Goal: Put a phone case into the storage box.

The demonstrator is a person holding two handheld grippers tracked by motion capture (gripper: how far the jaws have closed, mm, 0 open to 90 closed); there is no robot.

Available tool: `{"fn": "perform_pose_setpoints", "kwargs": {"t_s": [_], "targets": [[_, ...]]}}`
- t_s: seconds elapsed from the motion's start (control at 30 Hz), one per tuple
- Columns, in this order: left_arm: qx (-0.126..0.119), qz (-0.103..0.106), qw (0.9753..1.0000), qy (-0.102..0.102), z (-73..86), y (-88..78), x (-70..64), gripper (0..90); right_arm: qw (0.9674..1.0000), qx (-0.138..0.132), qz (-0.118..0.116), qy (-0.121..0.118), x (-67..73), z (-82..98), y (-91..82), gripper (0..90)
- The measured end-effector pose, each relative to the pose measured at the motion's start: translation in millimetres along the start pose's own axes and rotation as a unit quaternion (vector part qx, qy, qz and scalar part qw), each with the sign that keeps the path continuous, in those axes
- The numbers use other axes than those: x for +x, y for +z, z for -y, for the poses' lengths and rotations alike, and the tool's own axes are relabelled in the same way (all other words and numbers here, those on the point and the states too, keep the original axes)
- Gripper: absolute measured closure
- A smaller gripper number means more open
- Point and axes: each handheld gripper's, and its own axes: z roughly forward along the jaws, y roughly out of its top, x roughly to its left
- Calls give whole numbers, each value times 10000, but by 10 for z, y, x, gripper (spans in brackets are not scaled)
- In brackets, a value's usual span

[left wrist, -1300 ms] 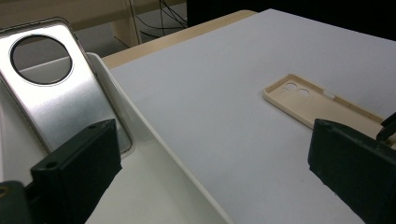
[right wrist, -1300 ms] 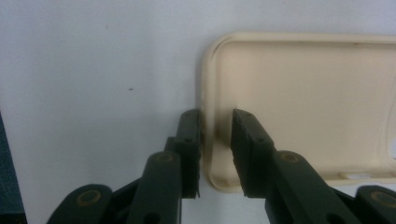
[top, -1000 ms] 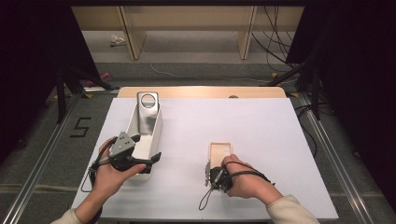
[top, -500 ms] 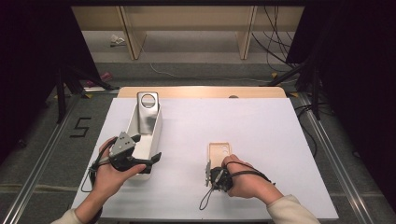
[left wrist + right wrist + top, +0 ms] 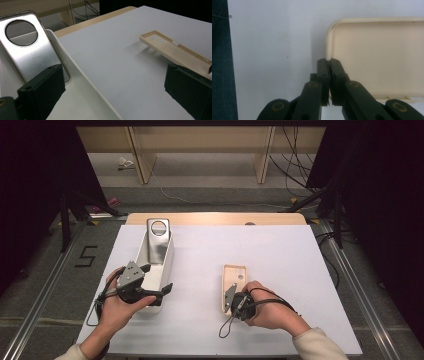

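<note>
Right gripper (image 5: pixel 329 61) has just clamped the cream case's (image 5: pixel 374 55) rim.

The cream phone case (image 5: pixel 233 287) looks like matt, smooth plastic, and the white tray (image 5: pixel 165 270) like smooth, slightly glossy plastic. The silver phone case (image 5: pixel 27 47) standing in the tray has a brushed, metal-like sheen around its round cut-out. The table top (image 5: pixel 280 265) is matt white with a pale wooden edge; the jaws are matt black plastic.
</note>
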Motion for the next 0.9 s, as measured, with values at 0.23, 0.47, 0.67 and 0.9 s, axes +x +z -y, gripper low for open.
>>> {"fn": "perform_pose_setpoints", "kwargs": {"t_s": [0.23,0.47,0.67,0.9], "targets": [[-10,7,10000,-9,-2,-5,-2,34,9971,-676,302,152,-3,102,-60,881],[-9,24,10000,7,-3,-2,-8,40,9920,-1118,573,145,-21,148,-53,881],[-63,18,10000,41,-60,-8,-45,59,9897,-1292,583,212,-8,193,-32,881],[-100,73,9999,21,-269,45,-144,131,9893,-1316,609,167,28,157,-56,881]]}}
